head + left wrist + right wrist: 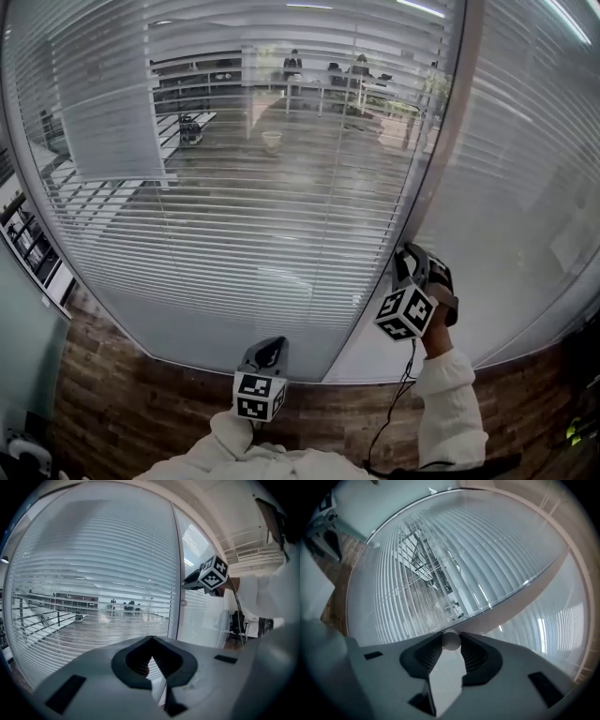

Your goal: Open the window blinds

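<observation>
1. While blinds [262, 187] fill the head view, the right gripper [410, 261] meets their frame [443, 159] at four o'clock, nearer than the left gripper [267, 352].
2. Left gripper view: jaws together, empty.
3. Right gripper view: jaws clamp a white knob [451, 641] at twelve o'clock.

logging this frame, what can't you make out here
Knob: head view, hidden behind right gripper.
Blinds, top: head view, cut off by the edge.
Desks beyond: head view, too small, barred by the blinds.

Glossy blind slats [234, 216], matt grey plastic right hand-held gripper [451, 641], wood-grain planks [122, 412]
</observation>
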Action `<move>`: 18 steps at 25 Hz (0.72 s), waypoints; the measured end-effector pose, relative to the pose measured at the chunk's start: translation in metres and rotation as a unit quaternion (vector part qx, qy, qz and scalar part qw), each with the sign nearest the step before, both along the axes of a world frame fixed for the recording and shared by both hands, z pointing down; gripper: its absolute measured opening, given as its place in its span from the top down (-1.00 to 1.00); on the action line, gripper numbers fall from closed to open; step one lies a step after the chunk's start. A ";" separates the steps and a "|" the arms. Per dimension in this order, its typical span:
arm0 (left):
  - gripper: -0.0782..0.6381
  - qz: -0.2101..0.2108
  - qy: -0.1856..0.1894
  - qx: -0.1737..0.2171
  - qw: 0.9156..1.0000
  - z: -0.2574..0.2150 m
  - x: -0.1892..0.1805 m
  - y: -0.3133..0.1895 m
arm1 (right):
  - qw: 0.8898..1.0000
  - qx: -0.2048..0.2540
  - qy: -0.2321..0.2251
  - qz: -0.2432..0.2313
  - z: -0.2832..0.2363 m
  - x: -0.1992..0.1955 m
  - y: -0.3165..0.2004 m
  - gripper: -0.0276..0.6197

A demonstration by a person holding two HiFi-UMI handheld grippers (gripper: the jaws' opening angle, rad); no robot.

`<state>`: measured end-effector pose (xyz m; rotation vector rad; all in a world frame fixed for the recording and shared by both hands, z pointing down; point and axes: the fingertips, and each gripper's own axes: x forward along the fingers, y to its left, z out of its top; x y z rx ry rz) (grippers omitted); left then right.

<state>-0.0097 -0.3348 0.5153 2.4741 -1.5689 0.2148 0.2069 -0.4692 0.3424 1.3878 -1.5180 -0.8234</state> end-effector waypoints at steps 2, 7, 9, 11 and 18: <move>0.78 -0.003 0.000 0.000 1.000 0.000 0.001 0.001 | 1.000 0.001 0.014 -0.004 0.001 0.000 0.000 0.51; 0.78 -0.008 -0.005 0.000 1.000 0.002 -0.001 0.004 | 0.998 0.005 0.058 -0.012 0.003 0.001 0.000 0.51; 0.78 -0.012 -0.005 -0.001 1.000 0.003 -0.003 0.006 | 0.997 0.008 0.079 -0.014 0.004 0.001 0.001 0.51; 0.78 -0.014 -0.005 -0.002 1.000 0.004 -0.005 0.009 | 0.995 0.013 0.101 -0.017 0.005 0.001 0.003 0.51; 0.78 -0.019 -0.013 -0.002 1.000 0.004 -0.009 0.015 | 0.980 0.078 0.184 -0.027 0.006 0.000 0.006 0.51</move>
